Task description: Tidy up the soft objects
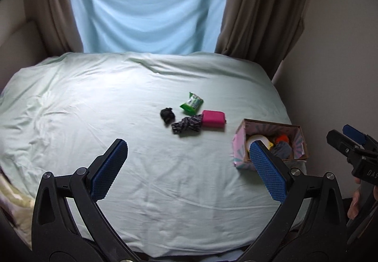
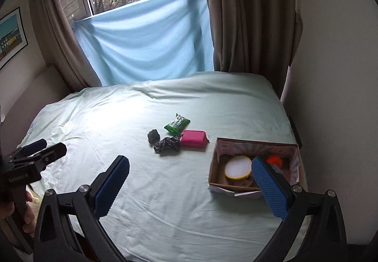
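On the pale green bed sheet (image 1: 118, 108) lie a green packet (image 1: 191, 102), a black balled cloth (image 1: 167, 114), a dark patterned cloth (image 1: 187, 125) and a pink pouch (image 1: 213, 119), grouped near the middle. They also show in the right wrist view: packet (image 2: 177, 125), black cloth (image 2: 153, 136), patterned cloth (image 2: 167, 144), pink pouch (image 2: 193, 139). A cardboard box (image 1: 300, 141) (image 2: 217, 162) at the bed's right edge holds a white-and-yellow round thing (image 2: 238, 167), an orange thing (image 2: 274, 159) and a grey cloth (image 1: 282, 149). My left gripper (image 1: 189, 150) and right gripper (image 2: 190, 167) are open and empty, above the near bed.
A light blue sheet (image 1: 146, 11) hangs over the window between brown curtains (image 1: 257, 6). A wall (image 2: 335, 49) runs along the bed's right side. A framed picture (image 2: 11, 37) hangs on the left wall. The left gripper shows at the right wrist view's left edge (image 2: 37, 150).
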